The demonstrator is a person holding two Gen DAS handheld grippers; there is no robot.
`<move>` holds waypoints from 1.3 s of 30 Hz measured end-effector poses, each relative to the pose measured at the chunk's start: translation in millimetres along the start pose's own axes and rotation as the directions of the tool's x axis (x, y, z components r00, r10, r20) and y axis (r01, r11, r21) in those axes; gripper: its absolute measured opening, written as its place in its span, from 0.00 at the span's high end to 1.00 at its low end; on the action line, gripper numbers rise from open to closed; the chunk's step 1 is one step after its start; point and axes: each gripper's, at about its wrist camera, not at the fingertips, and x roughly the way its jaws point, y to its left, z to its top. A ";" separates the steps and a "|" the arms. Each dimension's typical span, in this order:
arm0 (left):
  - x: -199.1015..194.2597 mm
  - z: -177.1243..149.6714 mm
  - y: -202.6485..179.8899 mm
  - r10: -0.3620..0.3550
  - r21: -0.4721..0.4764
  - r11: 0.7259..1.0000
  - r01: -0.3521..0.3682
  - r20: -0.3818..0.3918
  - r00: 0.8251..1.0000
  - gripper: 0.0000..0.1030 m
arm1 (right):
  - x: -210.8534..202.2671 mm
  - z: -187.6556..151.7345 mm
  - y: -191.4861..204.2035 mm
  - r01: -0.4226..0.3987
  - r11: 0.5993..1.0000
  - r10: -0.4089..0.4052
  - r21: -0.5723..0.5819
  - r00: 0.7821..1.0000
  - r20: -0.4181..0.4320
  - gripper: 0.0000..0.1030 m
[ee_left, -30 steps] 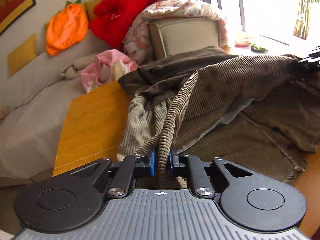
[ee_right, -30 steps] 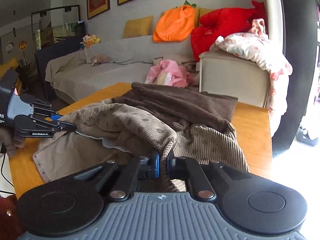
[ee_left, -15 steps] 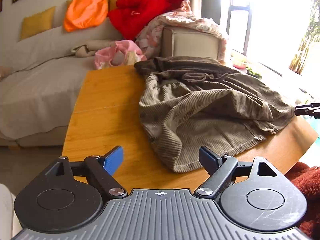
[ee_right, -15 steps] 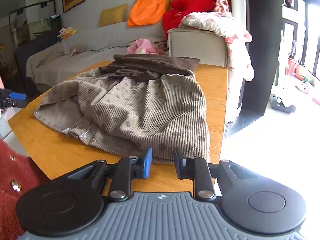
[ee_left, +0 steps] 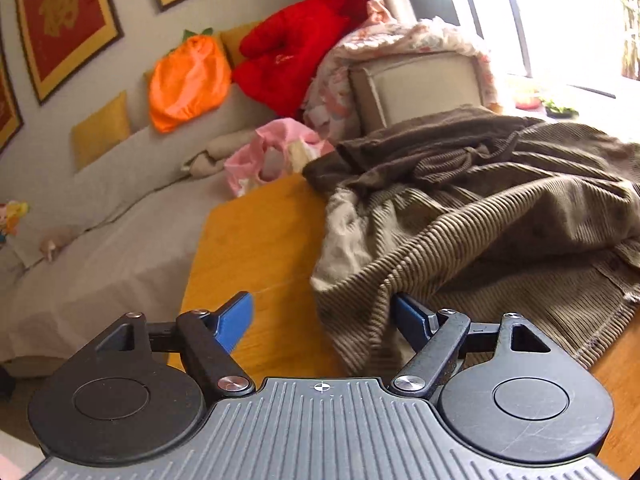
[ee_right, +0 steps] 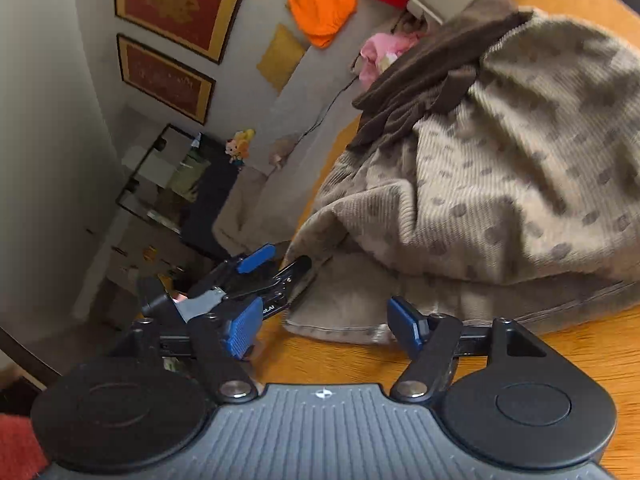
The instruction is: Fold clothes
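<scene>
Item, corduroy garment (ee_left: 500,216): rumpled on your desk (ee_left: 256,240), released since a second ago, both your left hand-held gripper (ee_left: 320,314) and right hand-held gripper (ee_right: 322,322) now spread wide at its near hem, so regrasping comes next.

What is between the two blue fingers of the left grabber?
In the left wrist view, a bunched fold of the brown corduroy garment sits between the open left hand-held gripper's fingers, nearer the right one, with bare wooden table beside it.
</scene>
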 end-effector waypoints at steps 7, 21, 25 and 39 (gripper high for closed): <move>-43.1 -4.8 54.6 0.020 -0.232 0.973 -0.013 0.029 0.999 0.11 | 72.9 18.3 1.3 -0.004 0.999 0.007 0.048 0.998 -0.058 0.24; 23.3 -48.5 37.7 -0.650 -0.757 0.306 0.578 0.277 0.707 0.00 | 9.9 44.3 62.2 0.093 0.942 -0.011 -0.323 0.969 0.247 0.17; 32.8 -47.3 56.3 -0.561 -0.769 0.290 0.569 0.345 0.752 0.00 | -33.3 17.7 66.5 0.394 0.778 -0.242 -0.489 0.907 0.344 0.10; -13.9 -22.5 105.4 -0.355 -0.696 0.394 0.600 0.487 0.798 0.00 | 23.5 -47.9 48.1 0.633 0.130 -0.597 -0.763 0.664 0.449 0.04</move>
